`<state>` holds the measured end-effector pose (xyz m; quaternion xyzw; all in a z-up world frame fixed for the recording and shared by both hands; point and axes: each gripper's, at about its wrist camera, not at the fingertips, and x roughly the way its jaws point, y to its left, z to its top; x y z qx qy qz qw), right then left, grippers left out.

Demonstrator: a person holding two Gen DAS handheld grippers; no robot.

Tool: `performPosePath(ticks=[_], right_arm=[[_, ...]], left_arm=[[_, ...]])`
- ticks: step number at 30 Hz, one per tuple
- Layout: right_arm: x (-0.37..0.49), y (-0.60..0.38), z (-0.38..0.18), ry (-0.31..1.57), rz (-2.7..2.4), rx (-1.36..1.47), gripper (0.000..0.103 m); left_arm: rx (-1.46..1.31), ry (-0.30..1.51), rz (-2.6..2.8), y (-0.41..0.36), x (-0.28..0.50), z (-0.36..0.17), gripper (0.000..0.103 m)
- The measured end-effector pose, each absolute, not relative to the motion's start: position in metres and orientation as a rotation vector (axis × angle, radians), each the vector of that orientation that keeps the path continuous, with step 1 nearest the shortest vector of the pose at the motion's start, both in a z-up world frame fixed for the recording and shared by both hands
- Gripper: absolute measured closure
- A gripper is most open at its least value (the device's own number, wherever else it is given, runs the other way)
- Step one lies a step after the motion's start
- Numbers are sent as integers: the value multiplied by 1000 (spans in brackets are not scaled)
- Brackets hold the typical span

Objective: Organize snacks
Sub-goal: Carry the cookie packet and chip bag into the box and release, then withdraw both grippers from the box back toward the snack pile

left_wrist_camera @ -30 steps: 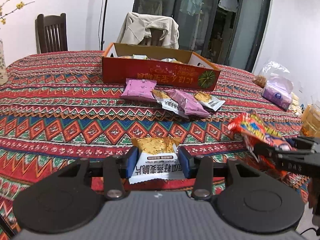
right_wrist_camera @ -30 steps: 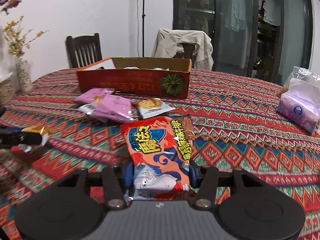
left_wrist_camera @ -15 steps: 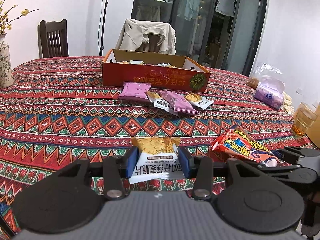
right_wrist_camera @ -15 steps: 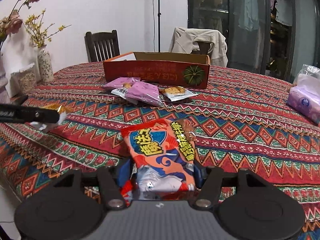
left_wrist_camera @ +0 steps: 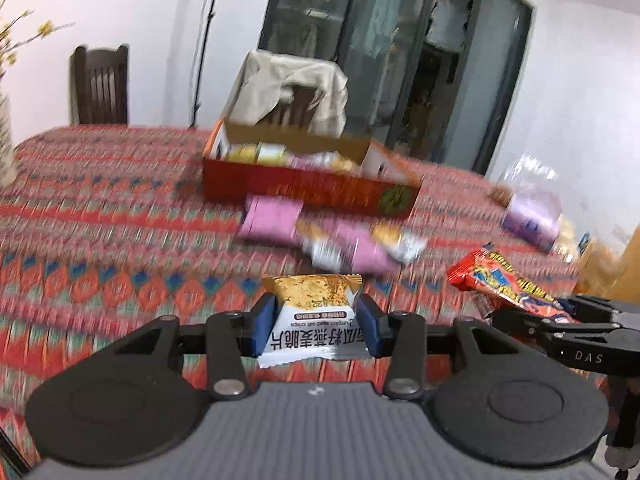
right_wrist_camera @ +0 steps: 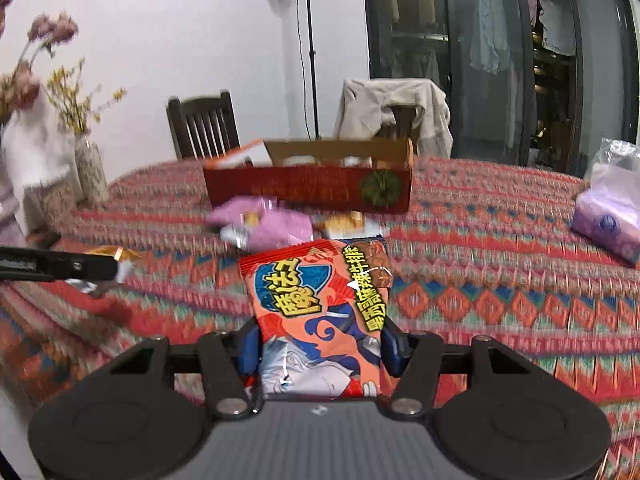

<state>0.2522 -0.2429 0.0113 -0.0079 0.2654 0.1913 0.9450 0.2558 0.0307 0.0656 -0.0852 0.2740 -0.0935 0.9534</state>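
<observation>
Transport step, both loads lifted above the patterned red cloth desk point(left_wrist_camera: 100, 240). Left hand-held gripper point(left_wrist_camera: 316, 326) clamped on white-and-gold foil oat-crisp packet point(left_wrist_camera: 314, 320). Right hand-held gripper point(right_wrist_camera: 320, 350) holding orange-red glossy snack bag point(right_wrist_camera: 320, 312) between the pads, jaws closing slightly. Open red cardboard box point(left_wrist_camera: 308, 184), already partly filled, at far side of desk; pink and white sachets point(left_wrist_camera: 272, 220) loose just before it. Next, by judgement: carry over the loose sachets, clear the box's front wall, release inside.
</observation>
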Motion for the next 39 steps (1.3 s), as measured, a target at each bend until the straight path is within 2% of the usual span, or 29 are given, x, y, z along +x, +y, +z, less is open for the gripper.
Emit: performPosePath(ticks=[6, 11, 17, 21, 22, 25, 30, 32, 33, 34, 39], right_arm=[[315, -244, 64, 440, 417, -20, 47], [422, -237, 92, 433, 438, 14, 46], [558, -217, 78, 542, 358, 19, 46], [607, -198, 47, 596, 293, -36, 46], [610, -193, 40, 595, 271, -68, 45], [614, -185, 25, 583, 262, -129, 29], [590, -196, 39, 516, 263, -174, 23], [573, -205, 48, 487, 278, -200, 23], [566, -209, 53, 481, 285, -204, 22], [557, -213, 57, 477, 288, -212, 22], [521, -228, 77, 438, 290, -240, 22]], left_arm=[[-179, 516, -256, 34, 343, 110, 58], [-216, 533, -272, 27, 432, 131, 58], [-232, 620, -255, 12, 528, 115, 58], [-270, 683, -263, 9, 570, 92, 58], [-267, 690, -264, 8, 576, 88, 58], [-269, 714, -277, -1, 595, 79, 58], [-277, 757, -296, -17, 616, 65, 58], [-263, 773, -315, -24, 617, 59, 51], [-248, 777, -324, -27, 616, 57, 39], [-239, 773, -322, -29, 613, 57, 33], [-219, 735, -315, -23, 590, 80, 31]])
